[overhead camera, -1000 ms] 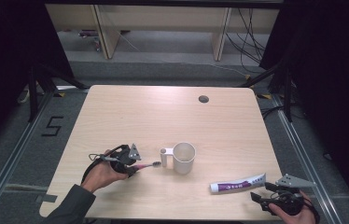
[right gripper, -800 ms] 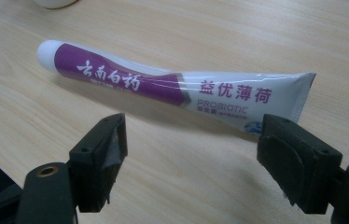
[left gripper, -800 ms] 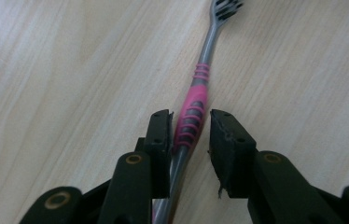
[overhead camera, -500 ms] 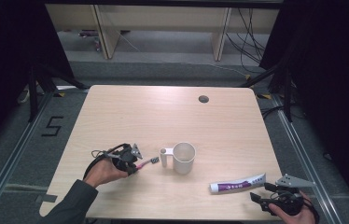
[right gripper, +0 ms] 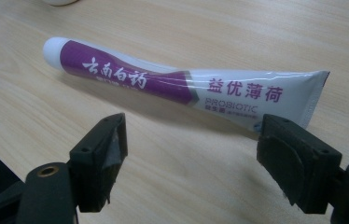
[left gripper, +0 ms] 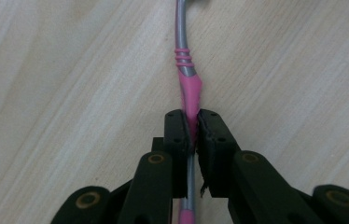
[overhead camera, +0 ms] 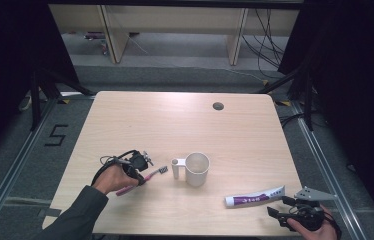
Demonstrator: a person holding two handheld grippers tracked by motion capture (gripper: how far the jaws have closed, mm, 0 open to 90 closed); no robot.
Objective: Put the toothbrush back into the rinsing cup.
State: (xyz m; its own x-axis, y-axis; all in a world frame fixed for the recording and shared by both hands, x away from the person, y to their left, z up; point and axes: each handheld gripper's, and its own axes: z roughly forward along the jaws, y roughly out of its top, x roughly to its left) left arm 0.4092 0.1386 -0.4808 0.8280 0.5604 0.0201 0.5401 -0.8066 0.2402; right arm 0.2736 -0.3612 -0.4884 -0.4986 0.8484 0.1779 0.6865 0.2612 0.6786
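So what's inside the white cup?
The cup looks empty near its rim; its wall hides the bottom. The toothbrush lies outside, pinched by the left gripper.

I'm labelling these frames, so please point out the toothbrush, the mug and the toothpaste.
toothbrush (left gripper: pixel 189 91), left gripper view, pink part of the handle.
mug (overhead camera: pixel 197 172), high view, outer wall.
toothpaste (right gripper: pixel 130 77), right gripper view, purple band of the tube.

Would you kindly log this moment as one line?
left gripper: just closed on toothbrush | right gripper: open near toothpaste tube
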